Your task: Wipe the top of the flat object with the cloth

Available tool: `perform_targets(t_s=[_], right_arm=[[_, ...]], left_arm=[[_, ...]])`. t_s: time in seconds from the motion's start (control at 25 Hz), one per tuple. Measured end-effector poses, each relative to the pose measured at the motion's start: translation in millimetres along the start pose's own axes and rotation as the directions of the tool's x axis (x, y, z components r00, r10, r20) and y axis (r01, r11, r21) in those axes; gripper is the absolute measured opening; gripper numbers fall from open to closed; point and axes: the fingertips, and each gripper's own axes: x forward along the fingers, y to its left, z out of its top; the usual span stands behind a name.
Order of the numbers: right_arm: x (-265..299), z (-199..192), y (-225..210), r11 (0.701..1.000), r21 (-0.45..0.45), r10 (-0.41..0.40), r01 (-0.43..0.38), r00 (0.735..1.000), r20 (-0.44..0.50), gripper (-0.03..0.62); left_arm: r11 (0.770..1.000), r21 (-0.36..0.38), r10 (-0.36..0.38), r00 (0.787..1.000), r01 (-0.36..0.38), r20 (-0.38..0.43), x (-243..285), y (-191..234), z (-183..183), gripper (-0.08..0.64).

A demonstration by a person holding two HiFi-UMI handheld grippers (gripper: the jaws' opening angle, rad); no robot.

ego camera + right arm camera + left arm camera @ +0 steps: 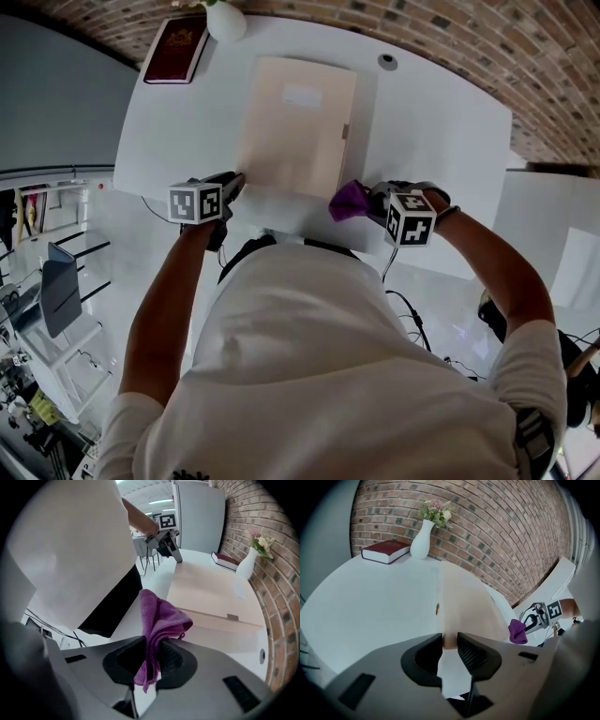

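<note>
**Head view.** The flat object [295, 127], a pale beige panel, lies on the white table [178, 122]. I have the left claw [234, 185] at the panel's near left corner. The right claw [364, 202] is just off its near right corner and carries the purple cloth [349, 201], which is clear of the panel's top. The table shows bare on both sides of the panel. A dark red book [175, 50] and a white vase [226, 21] stand beyond its far left corner. Both forearms reach forward with bent elbows, one on each side of the torso.

**Left gripper view.** The left claw [449, 641] is drawn almost together, and its tips pinch the panel's near edge [464, 606]. The panel runs away from the tips toward the brick wall [497, 531].

**Right gripper view.** The right claw [151, 648] is clamped on the cloth [161, 616], which bunches above the tips and hangs below them. The panel [211, 592] lies ahead, apart from the cloth, and its whole top is uncovered.
</note>
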Motion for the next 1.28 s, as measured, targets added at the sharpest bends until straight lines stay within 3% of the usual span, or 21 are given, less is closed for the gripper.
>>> perform_targets(t_s=[0.4,1.28], right_arm=[[11.3,-18.9,-49.0,0.999,-0.006,-0.038,0.038,0.998,-0.045,0.083],[1.3,-46.2,-178.9,0.982,0.118,-0.141,0.149,0.987,-0.076,0.083]], left_arm=[[1.000,-0.008,0.021,1.000,-0.021,0.002,0.7,-1.4,1.2,0.115],[0.999,0.020,0.039,0.999,-0.039,-0.035,3.9,-0.9,5.6,0.115]])
